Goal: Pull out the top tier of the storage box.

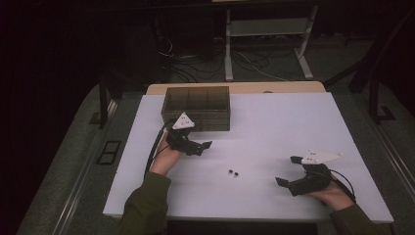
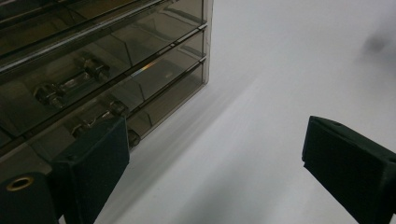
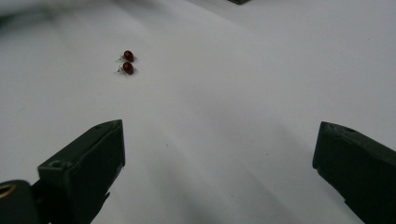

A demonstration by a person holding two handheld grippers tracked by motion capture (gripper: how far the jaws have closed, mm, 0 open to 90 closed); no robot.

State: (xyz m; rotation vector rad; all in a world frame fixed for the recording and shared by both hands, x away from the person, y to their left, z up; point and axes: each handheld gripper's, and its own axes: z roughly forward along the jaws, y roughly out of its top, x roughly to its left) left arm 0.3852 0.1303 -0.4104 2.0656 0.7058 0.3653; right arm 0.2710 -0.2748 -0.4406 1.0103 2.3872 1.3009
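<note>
- White table (image 1: 274,122) under me — the smoked drawer box (image 1: 196,107) stands at its far edge.
- My left gripper (image 1: 201,147), jaws apart, sits just in front of the box.
- My right gripper (image 1: 288,170), jaws wide, is well off to the box's right and nearer me.
- Two red beads (image 3: 127,62) lie touching, in front of the box, between the grippers.

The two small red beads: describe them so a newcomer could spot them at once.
Start at the white table with the smoky drawer box at its far edge. Come toward the near edge, between the left gripper and the right gripper. There lie the two small red beads, side by side, the only small round things on the bare surface.
</note>
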